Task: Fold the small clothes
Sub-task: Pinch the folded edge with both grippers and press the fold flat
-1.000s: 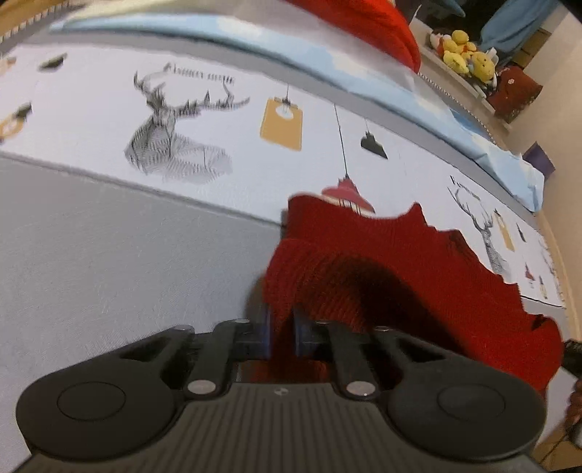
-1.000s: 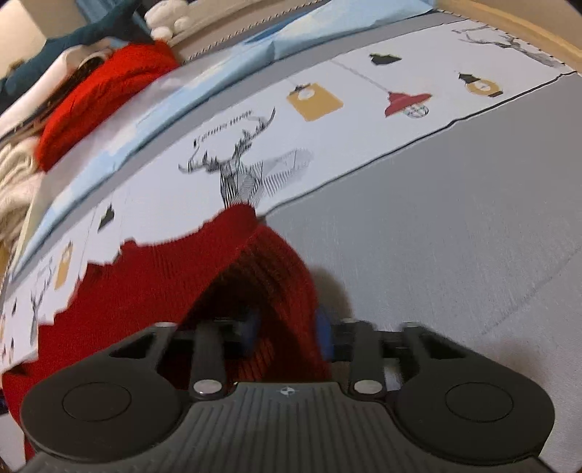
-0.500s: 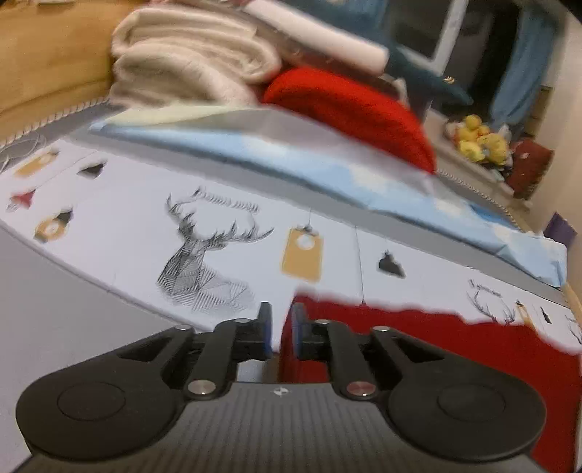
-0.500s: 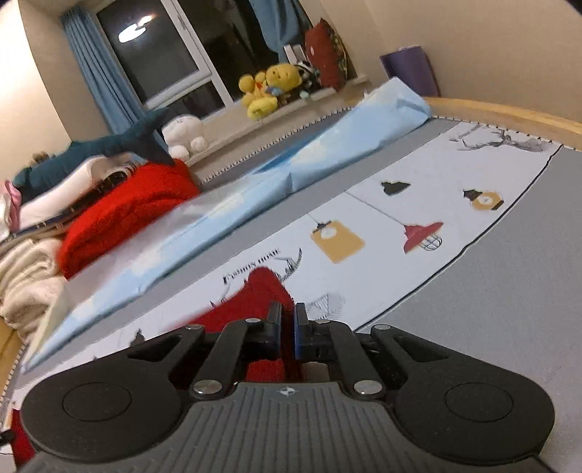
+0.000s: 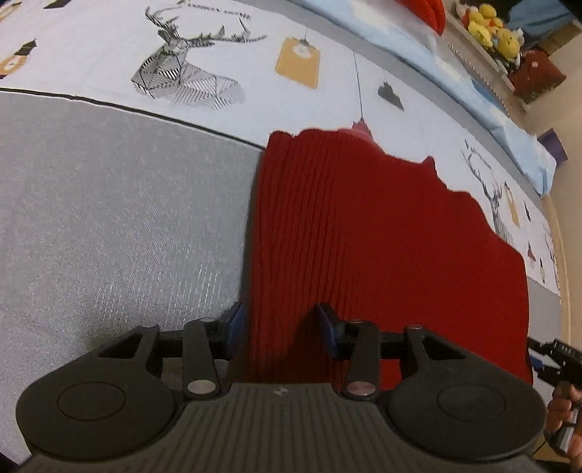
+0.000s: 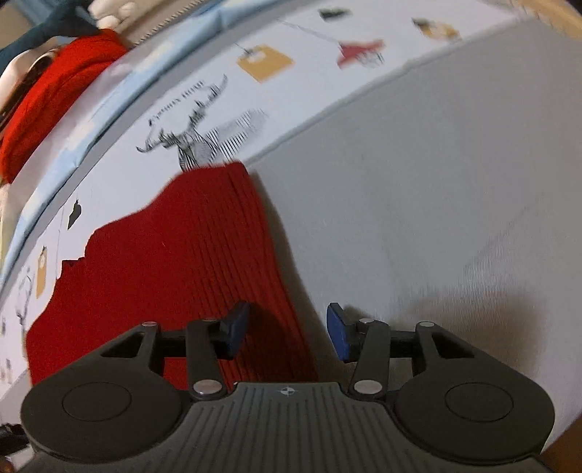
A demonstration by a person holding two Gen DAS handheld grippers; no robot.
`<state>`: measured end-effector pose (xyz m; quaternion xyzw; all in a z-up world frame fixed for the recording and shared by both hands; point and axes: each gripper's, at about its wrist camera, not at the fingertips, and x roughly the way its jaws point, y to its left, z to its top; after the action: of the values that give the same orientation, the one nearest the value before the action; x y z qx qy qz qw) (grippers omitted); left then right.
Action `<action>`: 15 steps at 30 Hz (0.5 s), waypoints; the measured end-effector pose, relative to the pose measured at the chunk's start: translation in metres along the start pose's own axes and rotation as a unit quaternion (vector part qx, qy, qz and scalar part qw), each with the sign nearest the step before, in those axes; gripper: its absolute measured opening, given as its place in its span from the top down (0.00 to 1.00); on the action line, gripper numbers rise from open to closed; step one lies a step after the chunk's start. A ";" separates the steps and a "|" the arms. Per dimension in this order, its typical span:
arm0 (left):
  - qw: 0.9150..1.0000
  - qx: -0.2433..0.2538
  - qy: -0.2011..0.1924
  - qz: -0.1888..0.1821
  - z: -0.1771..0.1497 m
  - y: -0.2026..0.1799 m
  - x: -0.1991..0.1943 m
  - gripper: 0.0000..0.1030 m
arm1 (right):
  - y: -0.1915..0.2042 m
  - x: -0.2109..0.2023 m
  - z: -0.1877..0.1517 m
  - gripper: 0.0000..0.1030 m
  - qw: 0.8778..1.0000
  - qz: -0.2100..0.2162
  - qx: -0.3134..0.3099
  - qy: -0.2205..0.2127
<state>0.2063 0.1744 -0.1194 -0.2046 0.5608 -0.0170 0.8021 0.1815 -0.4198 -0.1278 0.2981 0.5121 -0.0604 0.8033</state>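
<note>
A red ribbed knit garment lies flat on the bed, its far edge over the printed white band. My left gripper hovers over the garment's near left edge; its jaws are opening, with the edge of the knit lying between the blue pads, which stand apart from it. In the right wrist view the same garment spreads to the left. My right gripper straddles its near right edge; its jaws are opening too, and neither pad presses on the cloth.
The grey bedspread has a white band printed with deer and lamps. Beyond lie a light blue sheet, a bright red blanket and yellow plush toys. A hand shows at the right edge.
Both grippers, shut on the raised garment's corners before, have come down to the bed and opened. The red garment now lies flat, folded over.
</note>
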 end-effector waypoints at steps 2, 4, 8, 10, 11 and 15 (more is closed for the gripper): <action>1.000 -0.003 -0.006 -0.001 -0.002 -0.001 -0.004 0.85 | 0.000 -0.001 -0.006 0.57 1.000 0.007 0.003 0.002; 1.000 0.007 -0.027 0.002 -0.002 -0.004 -0.014 0.87 | 0.004 -0.008 -0.011 0.87 1.000 0.012 -0.010 -0.006; 0.994 0.012 -0.104 -0.019 -0.001 -0.011 -0.048 0.88 | 0.010 -0.031 -0.013 0.90 0.998 0.022 -0.017 -0.064; 0.989 0.031 -0.145 -0.013 -0.003 -0.017 -0.064 0.88 | 0.012 -0.049 -0.011 0.90 0.992 0.049 -0.013 -0.115; 0.988 0.040 -0.152 -0.003 -0.004 -0.019 -0.067 0.88 | 0.016 -0.059 -0.011 0.90 0.988 0.059 -0.024 -0.142; 0.993 0.043 -0.111 0.019 -0.003 -0.020 -0.056 0.85 | 0.031 -0.061 -0.014 0.90 0.983 0.024 -0.087 -0.162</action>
<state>0.1867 0.1693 -0.0630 -0.1605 0.4710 -0.0032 0.8674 0.1549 -0.3997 -0.0667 0.2253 0.3713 -0.0440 0.8997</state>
